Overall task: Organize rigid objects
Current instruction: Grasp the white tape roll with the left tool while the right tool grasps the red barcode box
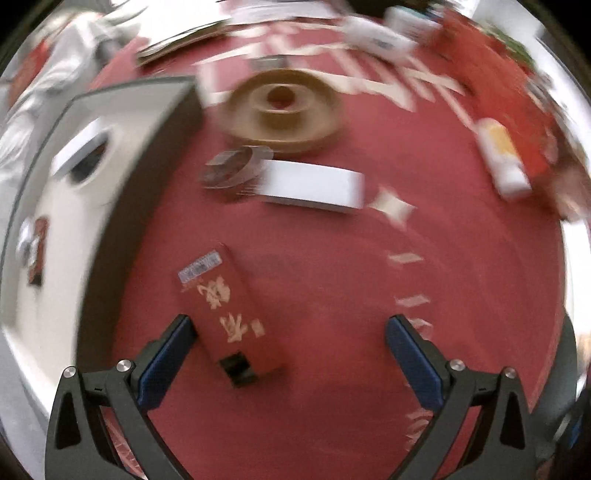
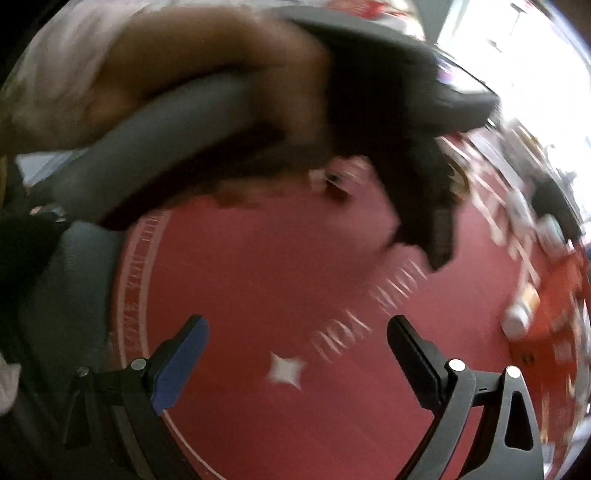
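In the left wrist view my left gripper (image 1: pixel 290 325) is open above a red cloth. A flat red box with gold characters (image 1: pixel 229 314) lies just inside the left finger (image 1: pixel 166 363), apart from the right finger. Beyond it lie a white flat box (image 1: pixel 314 184), a small clear plastic case (image 1: pixel 232 168) and a round tan dish (image 1: pixel 282 109). In the right wrist view my right gripper (image 2: pixel 297 326) is open and empty over bare red cloth. The person's arm and the other gripper (image 2: pixel 417 177) cross above it, blurred.
A large white box with a grey rim (image 1: pixel 85 177) stands at the left. A white and yellow bottle (image 1: pixel 504 158) lies at the right, also in the right wrist view (image 2: pixel 522 310). White packages (image 1: pixel 376 35) and papers (image 1: pixel 181 40) lie at the far edge.
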### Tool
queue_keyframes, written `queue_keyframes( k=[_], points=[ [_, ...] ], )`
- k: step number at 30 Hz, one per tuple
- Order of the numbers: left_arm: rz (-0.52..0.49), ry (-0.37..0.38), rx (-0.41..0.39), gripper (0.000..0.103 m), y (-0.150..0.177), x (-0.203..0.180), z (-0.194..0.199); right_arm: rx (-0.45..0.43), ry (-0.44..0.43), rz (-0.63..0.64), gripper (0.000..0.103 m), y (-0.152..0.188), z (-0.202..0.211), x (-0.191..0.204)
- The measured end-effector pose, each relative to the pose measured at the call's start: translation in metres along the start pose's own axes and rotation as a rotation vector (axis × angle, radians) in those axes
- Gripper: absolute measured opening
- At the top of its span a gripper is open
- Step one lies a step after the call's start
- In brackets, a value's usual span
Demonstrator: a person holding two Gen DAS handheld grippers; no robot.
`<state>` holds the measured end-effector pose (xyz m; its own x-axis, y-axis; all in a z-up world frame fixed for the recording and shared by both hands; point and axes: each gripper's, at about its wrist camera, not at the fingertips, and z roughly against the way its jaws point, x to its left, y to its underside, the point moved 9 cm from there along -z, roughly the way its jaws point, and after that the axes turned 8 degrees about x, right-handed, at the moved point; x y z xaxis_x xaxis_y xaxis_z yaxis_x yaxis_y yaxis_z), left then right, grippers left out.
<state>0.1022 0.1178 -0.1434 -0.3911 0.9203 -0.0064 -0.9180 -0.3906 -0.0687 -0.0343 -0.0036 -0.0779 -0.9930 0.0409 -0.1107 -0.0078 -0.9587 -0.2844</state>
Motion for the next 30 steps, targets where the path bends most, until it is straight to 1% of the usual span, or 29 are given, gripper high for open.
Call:
queue_keyframes(
  k=[1,4,6,7,8,9,10,11,12,13,14,17,19,22,25,27,30],
  points=[
    [0.001,-0.008,-0.024,0.102,0.002,-0.003,0.005,0.000,0.006,-0.038,0.098,0.005,0.003,-0.010],
    [0.031,-0.045,-0.156,0.102,0.011,0.000,0.035,-0.013,0.005,-0.138,0.098,0.021,0.015,-0.039],
    [0.080,-0.076,-0.248,0.102,0.021,0.014,0.063,-0.014,-0.001,-0.194,0.098,0.021,0.018,-0.054],
    [0.117,-0.087,-0.299,0.102,0.031,0.023,0.080,-0.016,-0.010,-0.226,0.098,0.021,0.019,-0.059],
    [0.147,-0.100,-0.327,0.102,0.038,0.034,0.092,-0.018,-0.014,-0.257,0.098,0.020,0.020,-0.062],
    [0.177,-0.114,-0.347,0.102,0.045,0.049,0.103,-0.019,-0.017,-0.278,0.098,0.008,0.011,-0.073],
    [0.219,-0.131,-0.355,0.102,0.057,0.059,0.111,-0.023,-0.018,-0.295,0.098,0.006,0.011,-0.078],
    [0.268,-0.143,-0.342,0.102,0.065,0.080,0.116,-0.032,-0.019,-0.316,0.098,0.005,0.014,-0.080],
    [0.329,-0.148,-0.310,0.102,0.079,0.093,0.115,-0.040,-0.025,-0.333,0.098,0.003,0.013,-0.086],
    [0.373,-0.154,-0.276,0.103,0.089,0.100,0.110,-0.048,-0.035,-0.353,0.098,-0.001,0.013,-0.088],
    [0.421,-0.160,-0.233,0.102,0.109,0.107,0.104,-0.054,-0.051,-0.378,0.098,-0.008,0.010,-0.091],
    [0.504,-0.160,-0.121,0.102,0.142,0.123,0.081,-0.053,-0.076,-0.452,0.098,-0.026,-0.006,-0.104],
    [0.518,-0.152,-0.060,0.102,0.151,0.121,0.063,-0.039,-0.058,-0.484,0.098,-0.038,-0.013,-0.106],
    [0.508,-0.149,-0.037,0.102,0.155,0.117,0.054,-0.019,-0.047,-0.500,0.098,-0.061,-0.028,-0.106],
    [0.493,-0.159,-0.026,0.102,0.149,0.112,0.043,-0.014,-0.075,-0.504,0.098,-0.086,-0.041,-0.103],
    [0.487,-0.155,-0.005,0.102,0.147,0.108,0.033,-0.010,-0.063,-0.489,0.098,-0.100,-0.048,-0.102],
    [0.476,-0.145,0.030,0.102,0.153,0.105,0.024,0.020,-0.044,-0.463,0.098,-0.118,-0.066,-0.101]
  ],
)
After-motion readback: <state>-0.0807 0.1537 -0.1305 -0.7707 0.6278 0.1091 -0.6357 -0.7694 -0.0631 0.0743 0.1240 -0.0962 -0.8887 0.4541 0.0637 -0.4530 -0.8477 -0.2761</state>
